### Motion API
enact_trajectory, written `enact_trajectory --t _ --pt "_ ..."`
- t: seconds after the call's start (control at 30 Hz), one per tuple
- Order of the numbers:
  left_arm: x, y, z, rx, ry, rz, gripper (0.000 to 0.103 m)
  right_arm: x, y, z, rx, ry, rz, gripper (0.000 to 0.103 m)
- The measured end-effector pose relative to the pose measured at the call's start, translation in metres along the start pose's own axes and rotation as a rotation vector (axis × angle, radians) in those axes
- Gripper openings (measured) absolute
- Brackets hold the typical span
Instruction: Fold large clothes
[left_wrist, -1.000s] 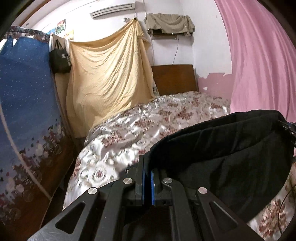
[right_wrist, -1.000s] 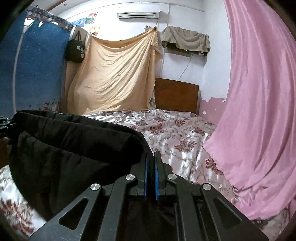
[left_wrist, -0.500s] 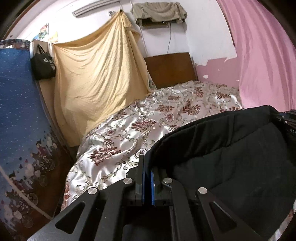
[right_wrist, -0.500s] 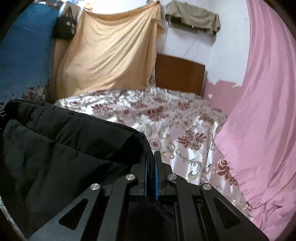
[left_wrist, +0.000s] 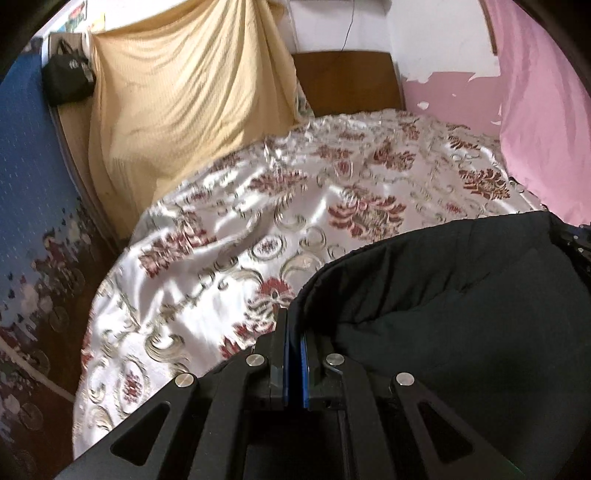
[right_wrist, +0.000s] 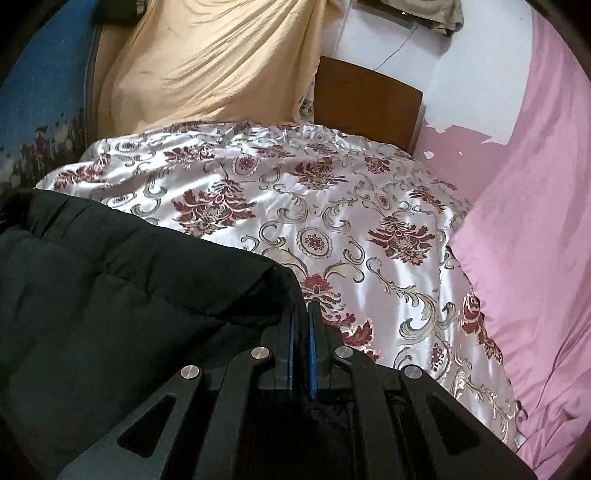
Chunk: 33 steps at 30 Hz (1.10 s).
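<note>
Spanning both views: black quilted padded jacket, held up above shiny white satin bedspread with dark red floral pattern. Left tool: blue-padded fingers pressed together, pinching jacket's edge at one end. Right tool: likewise clamped on the opposite end (fabric sagging between the two). Behind the bed: brown wooden headboard, draped yellow-beige sheet. Right side: hanging pink curtain. Left side: blue patterned panel.

Left gripper and right gripper lower and tilted further down than before, black padded garment carried nearer the floral bedspread, wall hangings higher in both views.
</note>
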<state>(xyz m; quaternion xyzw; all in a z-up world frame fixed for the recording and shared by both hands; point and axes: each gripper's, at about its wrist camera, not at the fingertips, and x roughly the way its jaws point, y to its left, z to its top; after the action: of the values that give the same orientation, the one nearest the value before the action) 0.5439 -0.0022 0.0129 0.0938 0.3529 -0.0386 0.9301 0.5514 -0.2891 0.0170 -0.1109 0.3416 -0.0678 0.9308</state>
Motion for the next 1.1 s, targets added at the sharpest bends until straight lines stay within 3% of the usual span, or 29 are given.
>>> enact_trajectory --t 0.17,0.3,0.37,0.43,0.5,0.57,0.77,0.9,1.1 --pt "0.012 0.009 0.001 -0.083 0.056 -0.061 0.007 0.011 0.007 0.004 -0.02 0.026 0.005 0.006" --pt "0.005 0.019 0.002 -0.144 0.062 -0.121 0.015 0.006 -0.003 0.004 0.034 0.0 0.063 0.008" --pt "-0.006 0.021 0.003 -0.163 0.037 -0.135 0.037 -0.002 -0.013 0.003 0.079 -0.019 0.11 0.01" --pt "-0.021 0.024 0.003 -0.193 -0.012 -0.151 0.076 -0.011 -0.021 0.002 0.113 -0.038 0.131 0.014" --pt "-0.04 0.027 0.003 -0.229 -0.077 -0.164 0.084 -0.026 -0.026 0.001 0.135 -0.071 0.15 0.026" --pt "-0.056 0.025 0.001 -0.24 -0.099 -0.187 0.086 -0.042 -0.03 -0.003 0.138 -0.103 0.169 0.048" --pt "-0.094 -0.004 -0.035 -0.168 -0.139 -0.294 0.093 -0.092 -0.024 -0.031 0.115 -0.176 0.228 0.077" --pt "-0.098 -0.03 -0.066 -0.088 -0.133 -0.333 0.093 -0.106 -0.011 -0.068 0.118 -0.166 0.331 0.081" --pt "-0.074 -0.052 -0.074 -0.007 -0.107 -0.317 0.093 -0.085 0.016 -0.098 0.03 -0.125 0.391 0.084"
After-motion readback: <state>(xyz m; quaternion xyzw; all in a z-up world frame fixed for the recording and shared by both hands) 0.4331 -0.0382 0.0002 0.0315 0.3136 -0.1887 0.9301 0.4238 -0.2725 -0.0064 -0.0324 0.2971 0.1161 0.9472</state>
